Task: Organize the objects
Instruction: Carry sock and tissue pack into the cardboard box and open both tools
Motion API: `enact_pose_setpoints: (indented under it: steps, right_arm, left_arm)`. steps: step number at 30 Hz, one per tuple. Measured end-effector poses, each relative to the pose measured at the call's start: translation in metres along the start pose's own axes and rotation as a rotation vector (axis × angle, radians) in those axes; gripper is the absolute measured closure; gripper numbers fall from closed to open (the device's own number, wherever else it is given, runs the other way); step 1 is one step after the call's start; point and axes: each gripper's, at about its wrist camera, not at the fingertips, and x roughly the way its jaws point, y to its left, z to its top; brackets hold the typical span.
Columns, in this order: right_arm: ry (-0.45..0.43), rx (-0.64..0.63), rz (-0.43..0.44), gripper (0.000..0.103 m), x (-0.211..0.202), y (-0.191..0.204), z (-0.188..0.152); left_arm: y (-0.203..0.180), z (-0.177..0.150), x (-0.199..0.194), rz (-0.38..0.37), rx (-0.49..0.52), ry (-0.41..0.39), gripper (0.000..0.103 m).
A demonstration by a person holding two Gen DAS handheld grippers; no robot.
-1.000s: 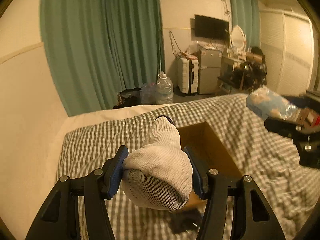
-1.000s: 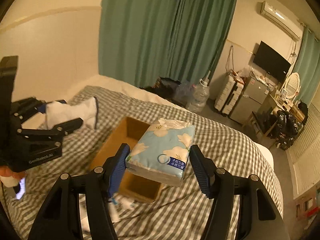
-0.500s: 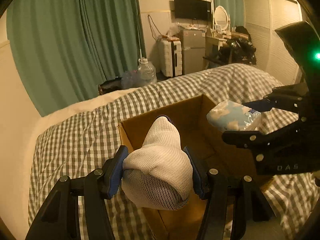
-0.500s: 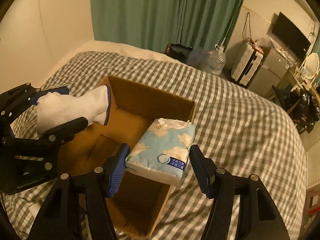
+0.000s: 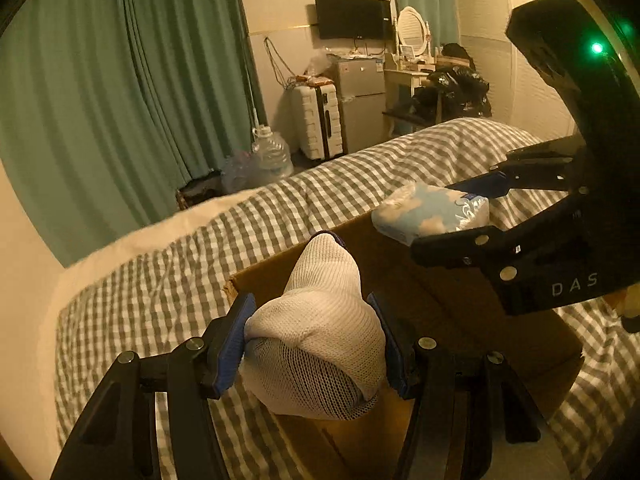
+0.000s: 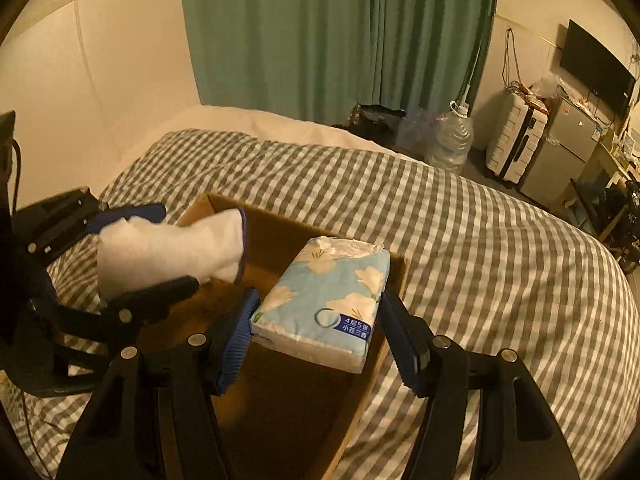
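My left gripper is shut on a rolled white sock with a dark blue cuff, held above the near left corner of an open brown cardboard box on the bed. My right gripper is shut on a light blue flowered tissue pack, held above the box's right half. The tissue pack also shows in the left wrist view, and the sock in the right wrist view. The two grippers sit side by side over the box.
The box lies on a grey-and-white checked bedspread. Green curtains hang behind. A water jug, white suitcase, small fridge and wall TV stand beyond the bed.
Both grippers have moved in over the box and lowered toward it, each still holding its object. The box now fills more of both views.
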Motion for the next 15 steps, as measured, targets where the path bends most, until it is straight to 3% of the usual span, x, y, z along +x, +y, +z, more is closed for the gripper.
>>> enact_pose_setpoints:
  steps: [6, 8, 15]
  right_arm:
    - [-0.023, -0.007, -0.003, 0.038, 0.002, 0.010, 0.010]
    - [-0.037, -0.002, -0.014, 0.027, -0.003, 0.014, 0.010]
    - [-0.081, 0.017, -0.049, 0.021, -0.048, 0.021, 0.000]
  left_arm:
    - [0.008, -0.003, 0.001, -0.040, -0.048, 0.018, 0.035]
    - [0.009, -0.006, -0.004, -0.035, -0.057, 0.023, 0.015]
    - [0.008, -0.009, -0.043, -0.043, -0.072, 0.022, 0.007]
